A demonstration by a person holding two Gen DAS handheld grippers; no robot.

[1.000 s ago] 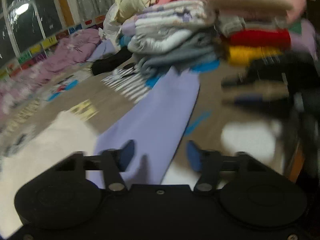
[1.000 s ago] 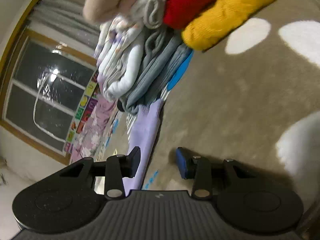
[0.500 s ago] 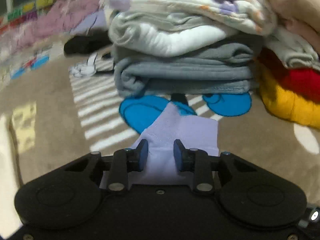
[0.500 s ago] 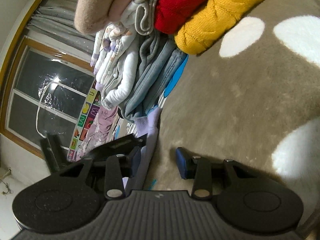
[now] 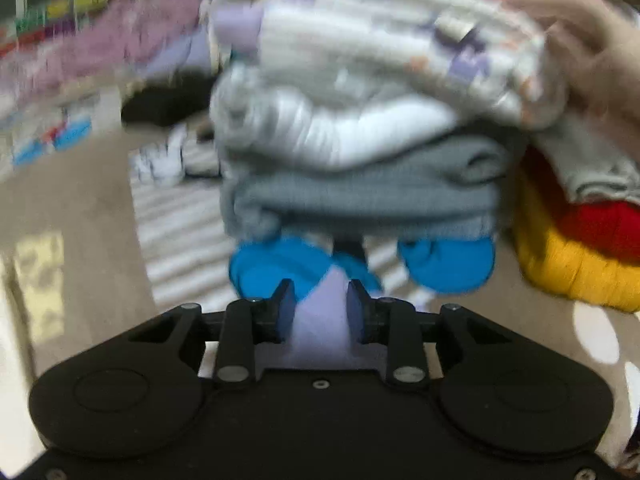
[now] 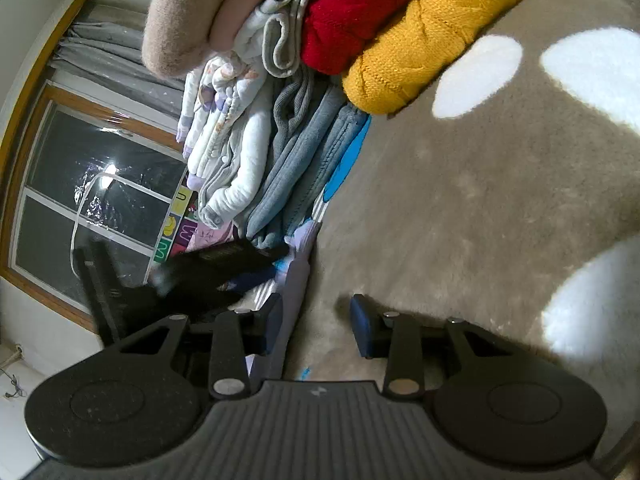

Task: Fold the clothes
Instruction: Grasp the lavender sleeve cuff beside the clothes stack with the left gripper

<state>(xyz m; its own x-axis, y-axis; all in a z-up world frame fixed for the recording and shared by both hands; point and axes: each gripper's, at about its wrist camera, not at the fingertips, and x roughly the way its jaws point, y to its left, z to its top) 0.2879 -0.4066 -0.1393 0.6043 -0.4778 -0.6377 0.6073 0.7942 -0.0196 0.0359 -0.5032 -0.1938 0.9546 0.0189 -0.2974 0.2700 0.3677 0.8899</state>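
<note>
Carpet [image 6: 460, 208] lies bare between right gripper's [image 6: 316, 326] wide fingers; left gripper [image 5: 320, 300] pinches lilac garment's [image 5: 320, 316] edge.

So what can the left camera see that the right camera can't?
Only the left view shows the black garment on the floor and the left gripper with lilac cloth between its fingers. Only the right view shows the window, the curtain and the open right gripper. Both show the grey fleece, red knit and yellow knit.
</note>
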